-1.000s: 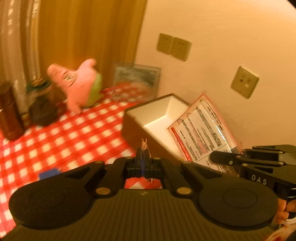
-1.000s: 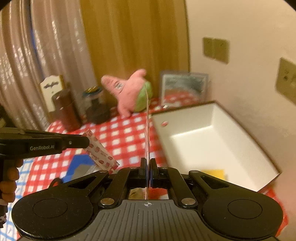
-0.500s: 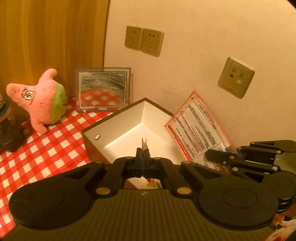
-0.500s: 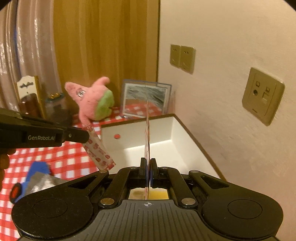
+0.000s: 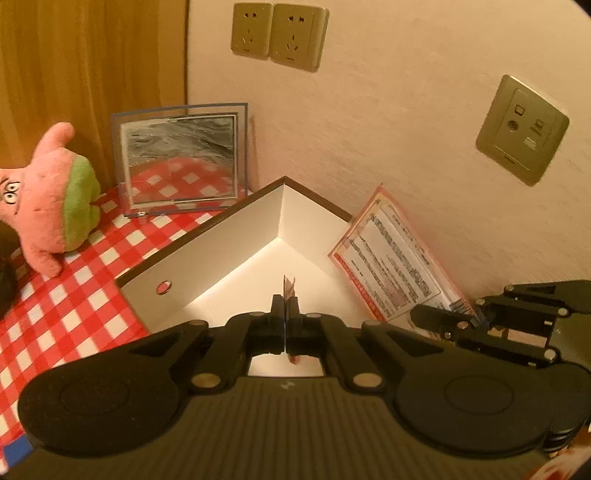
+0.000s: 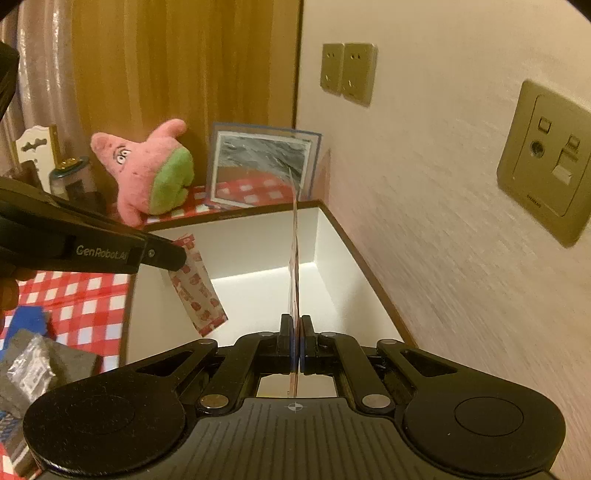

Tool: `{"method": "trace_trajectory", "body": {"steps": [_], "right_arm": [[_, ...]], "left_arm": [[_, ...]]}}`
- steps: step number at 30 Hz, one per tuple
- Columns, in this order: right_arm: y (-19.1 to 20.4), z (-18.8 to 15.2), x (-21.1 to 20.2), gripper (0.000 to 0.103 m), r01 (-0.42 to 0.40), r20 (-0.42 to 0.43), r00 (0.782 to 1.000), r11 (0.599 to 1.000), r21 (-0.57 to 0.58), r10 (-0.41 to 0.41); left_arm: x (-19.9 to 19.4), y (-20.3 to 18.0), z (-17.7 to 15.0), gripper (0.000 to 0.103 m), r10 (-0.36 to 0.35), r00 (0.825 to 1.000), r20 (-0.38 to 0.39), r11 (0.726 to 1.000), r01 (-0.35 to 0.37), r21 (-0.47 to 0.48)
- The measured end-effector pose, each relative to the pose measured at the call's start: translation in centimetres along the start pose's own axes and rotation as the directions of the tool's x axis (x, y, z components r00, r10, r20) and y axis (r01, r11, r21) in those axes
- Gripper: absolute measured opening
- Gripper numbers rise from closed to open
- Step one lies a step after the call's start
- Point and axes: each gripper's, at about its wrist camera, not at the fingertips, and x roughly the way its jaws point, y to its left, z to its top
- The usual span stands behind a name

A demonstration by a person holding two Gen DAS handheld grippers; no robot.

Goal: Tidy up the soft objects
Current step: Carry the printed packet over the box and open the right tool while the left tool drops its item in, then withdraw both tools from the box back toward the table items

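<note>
Left gripper [image 5: 285, 314]: jaws pressed together on a small red-patterned packet [image 6: 195, 284], which hangs from the tips over the near-left part of the white box [image 5: 221, 243]; in the left wrist view only a sliver of it shows at 12 o'clock of the tips.

Right gripper [image 6: 296, 332]: jaws pressed together on a large flat printed packet [image 5: 399, 258], held edge-on, rising toward 12 o'clock and standing over the box interior along the wall side.

The box sits in the corner, its right rim just beside the wall [image 6: 443, 221]. Its dark rim is visible on the far and right sides; the white floor between the two packets is bare. The far rim lies near a framed picture [image 6: 264, 166] leaning in the corner at 12 o'clock.

A pink and green plush star [image 6: 151, 170] stands on the red checked cloth [image 5: 74, 295] at 10 o'clock, apart from the box. A grey wrapped item [image 6: 40, 365] lies at 8 o'clock, left of the box. Wall sockets [image 5: 279, 35] are mounted above the box.
</note>
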Motion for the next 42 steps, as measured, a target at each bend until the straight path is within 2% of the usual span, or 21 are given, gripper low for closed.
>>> {"method": "trace_trajectory", "body": {"steps": [5, 14, 17, 20, 23, 25, 27, 28, 42], "right_arm": [[-0.6, 0.3, 1.2, 0.002, 0.001, -0.012, 1.000, 1.000, 0.003, -0.001], [-0.3, 0.1, 2.7, 0.003, 0.044, 0.000, 0.999, 0.997, -0.058, -0.045], [0.5, 0.0, 3.4, 0.003, 0.074, -0.006, 0.997, 0.990, -0.118, -0.075], [0.7, -0.5, 3.2, 0.005, 0.025, -0.028, 0.999, 0.990, -0.137, -0.029], [0.6, -1.1, 2.5, 0.012, -0.033, -0.061, 0.998, 0.995, -0.099, 0.027], [0.5, -1.6, 2.1, 0.024, -0.053, -0.076, 0.996, 0.996, -0.068, 0.048], [0.4, -2.0, 1.5, 0.045, -0.061, -0.083, 0.995, 0.998, -0.031, 0.059], [0.3, -2.2, 1.2, 0.048, -0.064, -0.082, 0.995, 0.998, -0.012, 0.063], [0.3, -3.3, -2.7, 0.054, -0.071, -0.093, 0.992, 0.984, 0.162, 0.087]], "left_arm": [[1.8, 0.4, 0.7, 0.015, -0.006, 1.000, -0.029, 1.000, 0.006, 0.011], [2.5, 2.4, 0.6, 0.017, 0.013, 0.998, -0.060, 1.000, -0.014, -0.017], [2.4, 2.6, 0.3, 0.017, 0.015, 0.997, -0.072, 1.000, -0.016, -0.007], [2.1, 2.6, -0.1, 0.017, 0.012, 0.996, -0.084, 1.000, -0.012, -0.001], [1.7, 2.5, -0.6, 0.018, 0.003, 0.995, -0.096, 1.000, -0.002, 0.007], [1.5, 2.4, -0.9, 0.018, -0.003, 0.995, -0.103, 1.000, 0.004, 0.010], [1.1, 2.3, -1.3, 0.018, -0.010, 0.994, -0.107, 1.000, 0.011, 0.011], [0.9, 2.2, -1.5, 0.018, -0.016, 0.994, -0.107, 1.000, 0.017, 0.011], [-3.5, 0.8, -3.7, 0.025, -0.076, 0.993, -0.092, 0.997, 0.078, 0.018]]}}
